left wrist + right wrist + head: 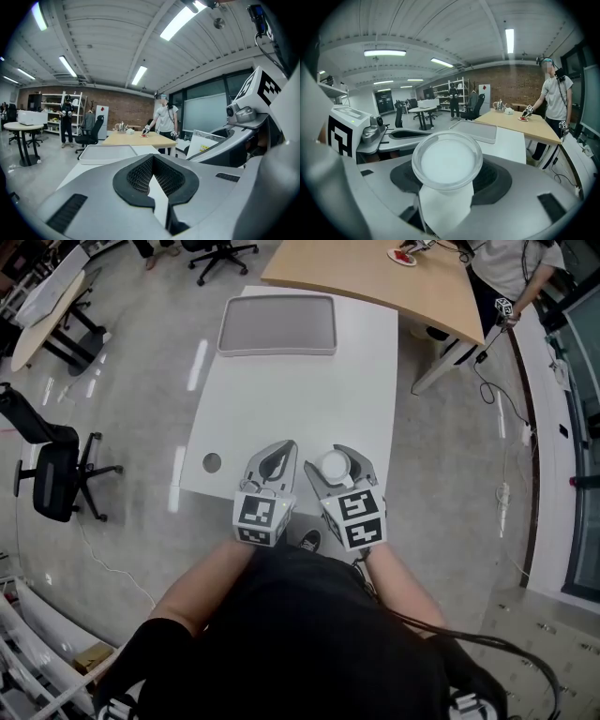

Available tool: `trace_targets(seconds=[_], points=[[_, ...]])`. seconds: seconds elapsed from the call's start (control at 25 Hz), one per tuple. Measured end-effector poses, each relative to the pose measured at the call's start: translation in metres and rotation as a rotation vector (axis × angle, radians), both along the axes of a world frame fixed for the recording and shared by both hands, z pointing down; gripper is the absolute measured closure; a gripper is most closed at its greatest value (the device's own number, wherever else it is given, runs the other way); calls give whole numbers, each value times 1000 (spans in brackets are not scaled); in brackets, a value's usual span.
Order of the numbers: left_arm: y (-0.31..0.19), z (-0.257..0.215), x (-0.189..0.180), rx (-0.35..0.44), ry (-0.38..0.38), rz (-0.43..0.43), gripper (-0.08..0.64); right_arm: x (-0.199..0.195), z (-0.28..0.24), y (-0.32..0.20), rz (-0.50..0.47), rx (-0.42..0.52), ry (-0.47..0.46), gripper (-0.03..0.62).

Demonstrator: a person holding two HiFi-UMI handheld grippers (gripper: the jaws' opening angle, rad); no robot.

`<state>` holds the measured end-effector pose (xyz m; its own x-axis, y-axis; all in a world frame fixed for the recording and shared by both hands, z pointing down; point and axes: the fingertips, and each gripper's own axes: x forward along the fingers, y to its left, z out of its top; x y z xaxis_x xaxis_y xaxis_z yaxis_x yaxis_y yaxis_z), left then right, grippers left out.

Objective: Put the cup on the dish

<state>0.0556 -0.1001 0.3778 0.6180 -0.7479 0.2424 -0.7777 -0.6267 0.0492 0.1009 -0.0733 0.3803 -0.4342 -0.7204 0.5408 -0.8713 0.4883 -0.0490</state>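
A white cup with a round clear-rimmed top sits between the jaws of my right gripper, which is shut on it just above the near part of the white table. In the right gripper view my right gripper carries the cup upright. A grey rectangular dish, shaped like a shallow tray, lies at the table's far end, and shows ahead as the dish and the dish. My left gripper hovers beside the right one, shut and holding nothing; the left gripper pads nearly meet.
A round hole marks the table's near left corner. A wooden desk stands beyond the dish, with a person at its right end. Black office chairs stand on the floor to the left.
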Motion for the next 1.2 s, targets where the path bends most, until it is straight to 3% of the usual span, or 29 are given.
trace_targets(seconds=[0.64,1.2], points=[[-111,-11,-28,5,38,30,555,-27,-17,-120,38,29,-4,354],[-176,-10,-52,-9,70,67,555,-56,-11,-188,68,23,21,354]])
